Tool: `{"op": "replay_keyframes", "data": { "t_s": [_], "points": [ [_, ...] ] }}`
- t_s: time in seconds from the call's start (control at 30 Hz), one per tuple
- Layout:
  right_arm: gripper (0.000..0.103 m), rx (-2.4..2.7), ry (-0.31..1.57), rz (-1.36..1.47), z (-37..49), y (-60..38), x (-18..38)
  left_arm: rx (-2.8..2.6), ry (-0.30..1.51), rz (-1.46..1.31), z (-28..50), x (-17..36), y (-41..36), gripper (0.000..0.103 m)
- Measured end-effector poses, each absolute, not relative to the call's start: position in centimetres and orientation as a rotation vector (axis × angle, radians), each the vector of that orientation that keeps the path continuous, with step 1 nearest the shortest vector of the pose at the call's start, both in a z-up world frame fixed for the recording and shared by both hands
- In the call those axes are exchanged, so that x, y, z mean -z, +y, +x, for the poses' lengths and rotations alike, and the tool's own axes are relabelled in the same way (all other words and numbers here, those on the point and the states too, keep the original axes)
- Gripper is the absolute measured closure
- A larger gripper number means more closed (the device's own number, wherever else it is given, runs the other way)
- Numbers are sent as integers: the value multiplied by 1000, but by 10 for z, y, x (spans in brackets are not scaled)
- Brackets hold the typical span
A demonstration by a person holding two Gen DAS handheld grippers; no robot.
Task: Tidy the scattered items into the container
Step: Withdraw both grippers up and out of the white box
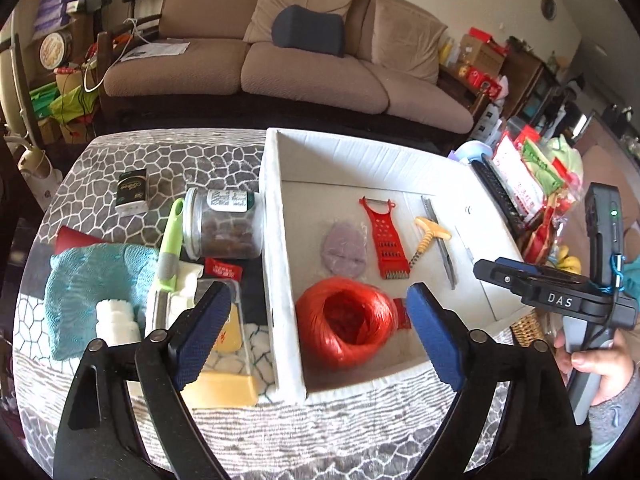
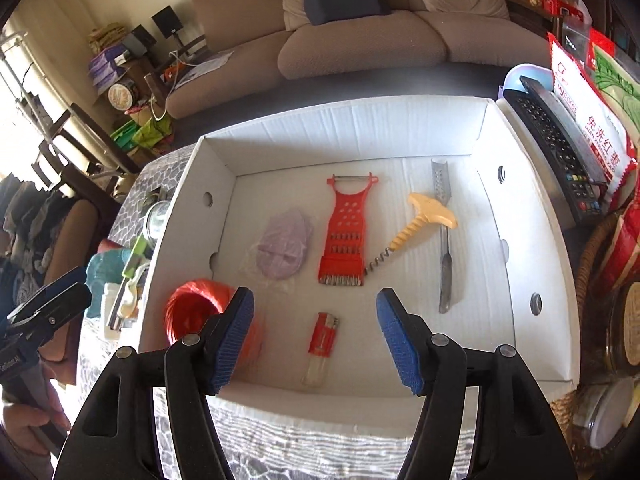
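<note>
we see left claw (image 1: 316, 328) apart, empty | right claw (image 2: 316, 336) apart, empty | red twine ball (image 1: 344, 320) in white box (image 1: 276, 280) between left pads

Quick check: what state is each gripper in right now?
Left gripper: open, holding nothing.
Right gripper: open, holding nothing.

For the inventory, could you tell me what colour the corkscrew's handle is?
Pale yellow; the corkscrew shows best in the right wrist view.
</note>
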State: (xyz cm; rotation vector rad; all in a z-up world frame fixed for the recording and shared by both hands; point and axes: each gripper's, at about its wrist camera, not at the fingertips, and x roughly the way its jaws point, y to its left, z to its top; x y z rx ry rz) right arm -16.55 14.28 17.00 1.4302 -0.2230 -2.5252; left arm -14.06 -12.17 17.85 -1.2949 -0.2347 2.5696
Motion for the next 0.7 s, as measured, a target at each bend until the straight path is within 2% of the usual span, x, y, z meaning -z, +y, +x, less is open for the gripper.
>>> {"op": "replay_keyframes", "data": {
  "t_s": [0.07, 0.17, 0.3, 0.7],
  "points": [
    [27, 2535, -189, 1421, -152, 135, -176, -2574, -232, -1289, -126, -184, -124, 1],
    [0, 2607, -125, 1353, -127, 126, -192, -2578, -221, -1278, -103, -193, -123, 0],
    [0, 2658, -1, 1290, -93, 114, -211, -2592, -202, -1262, -74, -206, -120, 0],
    [0, 2687, -42, 1178, 4, 107, -251, -2658, -146, -1200, 16, -242, -120, 0]
  ]
}}
